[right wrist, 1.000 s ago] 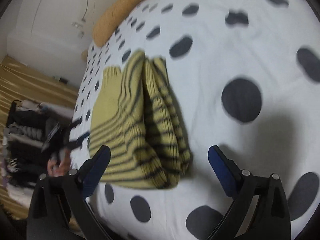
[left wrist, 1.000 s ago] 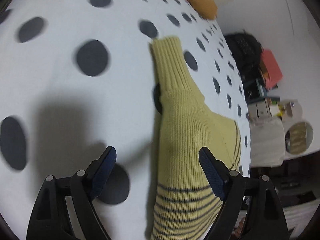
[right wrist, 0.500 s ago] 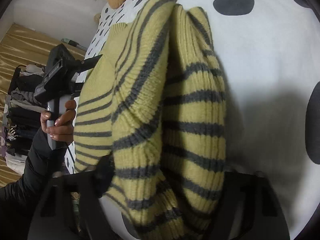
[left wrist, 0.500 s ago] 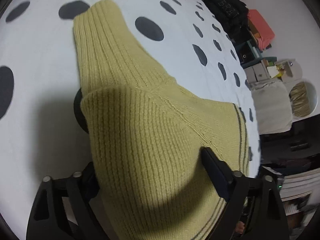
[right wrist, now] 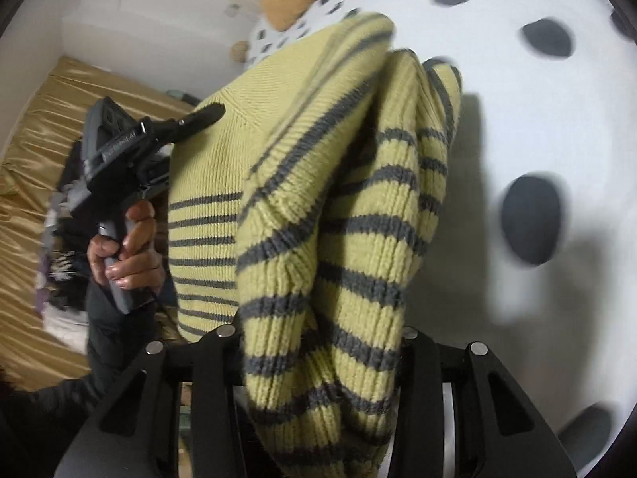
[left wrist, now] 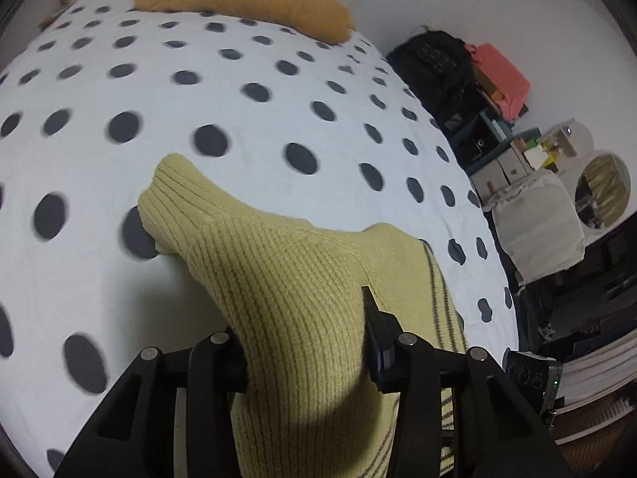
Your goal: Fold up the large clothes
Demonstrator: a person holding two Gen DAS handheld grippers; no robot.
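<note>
Left wrist view: a yellow ribbed-knit sweater with dark grey stripes (left wrist: 302, 298) is seen gathered between the jaws of the left gripper (left wrist: 306, 342), which are closing on a plain yellow fold. From there the knit slopes away, its ribbed cuff or collar end lying on the white bed cover with dark polka dots (left wrist: 199, 91). In the right wrist view a thick striped bundle is caught in the right gripper (right wrist: 322, 342), whose jaws are likewise closing on it. The garment is judged soft, bulky and stretchy, fairly heavy, and likely to sag and slip unless several layers are taken near the folded edges. Both grippers' pads are hidden by wool. An orange pillow (left wrist: 243, 4) lies at the bed's far end. The left hand (right wrist: 127, 255) is seen on its handle.
</note>
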